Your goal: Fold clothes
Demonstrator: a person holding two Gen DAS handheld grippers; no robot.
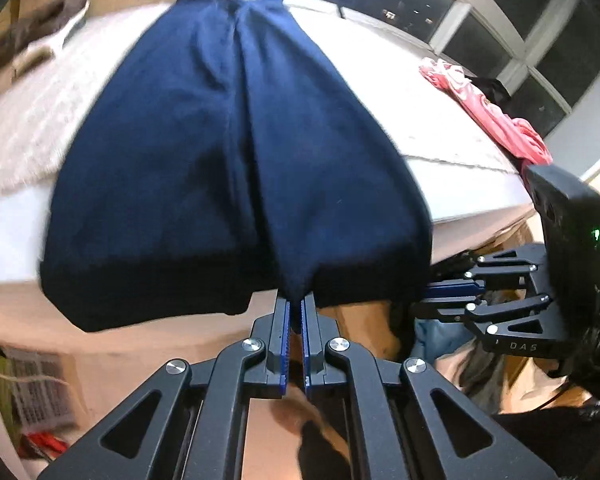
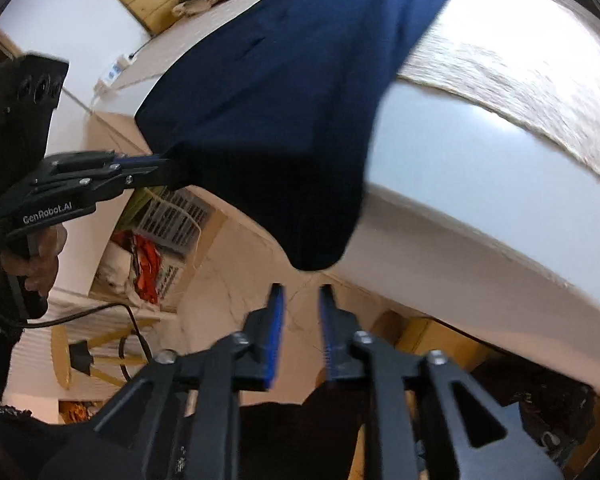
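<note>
On the side of my left hand-held gripper (image 2: 172, 170), as my right wrist camera sees it, white lettering on the black body reads "GenRobot.AI". On the black underside of my right hand-held gripper (image 1: 424, 300), seen from my left wrist camera, pale letters spell "DAS"; whether more follows I cannot tell. A small green light glows on the black block above it, but it forms no sign I can read. A white strip on the wall in my right view is too blurred to read.
</note>
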